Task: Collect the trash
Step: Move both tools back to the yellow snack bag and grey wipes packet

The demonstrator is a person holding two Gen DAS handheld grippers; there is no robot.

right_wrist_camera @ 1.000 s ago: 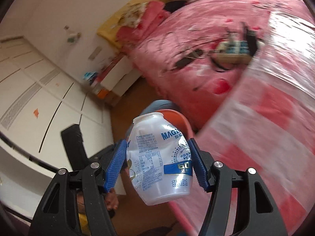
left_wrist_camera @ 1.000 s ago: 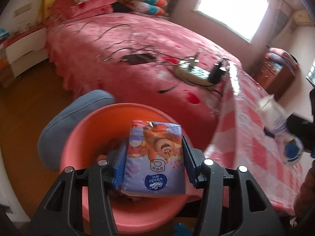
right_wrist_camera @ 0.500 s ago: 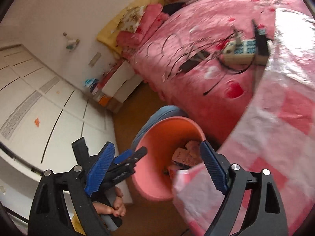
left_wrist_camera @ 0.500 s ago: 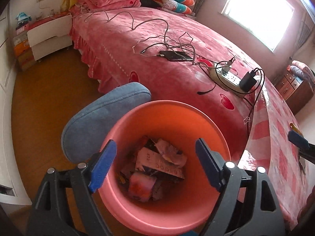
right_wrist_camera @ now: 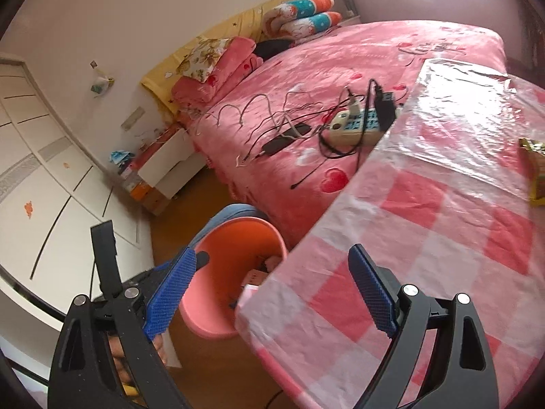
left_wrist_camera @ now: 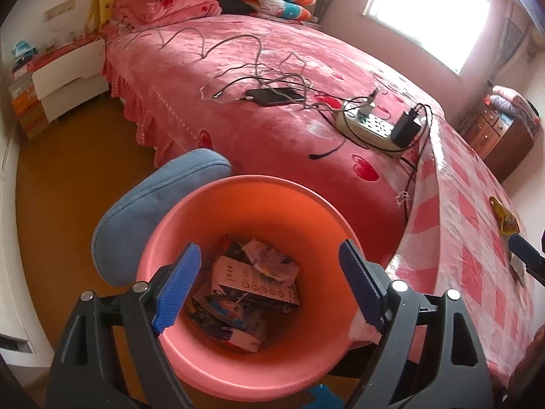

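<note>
A pink bin [left_wrist_camera: 238, 201] stands on the floor between the bed and the table, holding several boxes and wrappers, among them a white carton [left_wrist_camera: 252, 284] and a crumpled tissue pack [left_wrist_camera: 272, 259]. My left gripper [left_wrist_camera: 269, 252] hangs open right above the bin's mouth with nothing between its blue pads. My right gripper [right_wrist_camera: 272, 250] is open and empty too, over the table's near corner with the bin [right_wrist_camera: 231, 255] below to its left. A yellow wrapper [right_wrist_camera: 536, 170] lies on the checked tablecloth [right_wrist_camera: 442, 231]; the left wrist view shows the wrapper [left_wrist_camera: 505, 220] at the far right.
A blue padded chair back [left_wrist_camera: 153, 204] touches the bin's far-left side. The pink bed [left_wrist_camera: 238, 68] carries cables, a phone [left_wrist_camera: 272, 95] and a power strip [left_wrist_camera: 371, 127]. A white nightstand [left_wrist_camera: 68, 78] and wardrobe doors [right_wrist_camera: 41, 170] line the left.
Both grippers opened: the left one let go of the tissue pack, which now lies in the bin, and the right one let go of the white bottle, now out of view. The right view swung toward the table.
</note>
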